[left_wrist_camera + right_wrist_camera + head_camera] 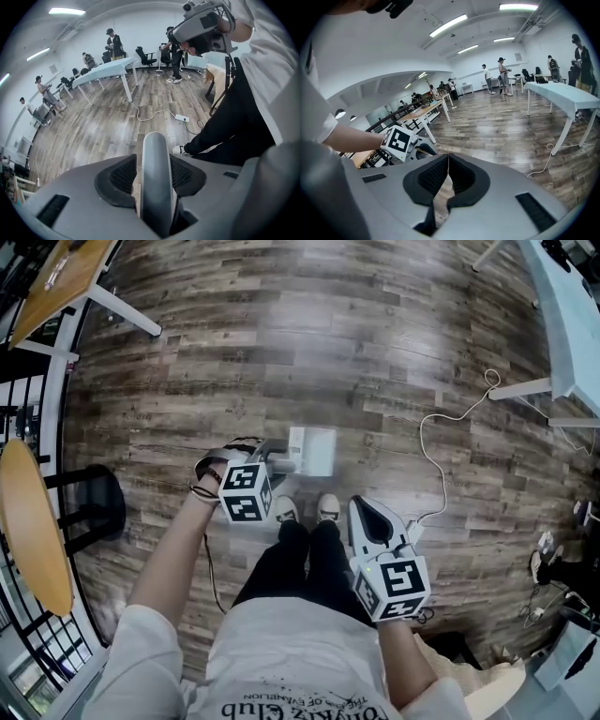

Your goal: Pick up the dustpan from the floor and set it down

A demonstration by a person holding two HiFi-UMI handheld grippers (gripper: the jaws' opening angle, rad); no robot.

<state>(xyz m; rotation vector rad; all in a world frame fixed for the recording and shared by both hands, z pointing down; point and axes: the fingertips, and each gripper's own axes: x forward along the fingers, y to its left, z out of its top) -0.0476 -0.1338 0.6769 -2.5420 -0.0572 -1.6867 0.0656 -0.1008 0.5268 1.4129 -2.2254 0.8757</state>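
Observation:
A white dustpan [317,451] lies on the wooden floor just ahead of my shoes [327,507]. Its grey rounded handle [156,178] runs up between the jaws of my left gripper [279,461], which points steeply down over it. In the left gripper view the left gripper [156,185] has both pads close against the handle's sides. My right gripper [360,506] hangs beside my right leg, apart from the dustpan. In the right gripper view the right gripper [446,161] has its pad tips meeting with nothing between them.
A white cable [433,442] snakes across the floor to the right, near a white table's leg [525,388]. At the left stand a round wooden table [33,521], a black stool [94,502] and a wooden desk [61,277]. Several people stand far back in the room.

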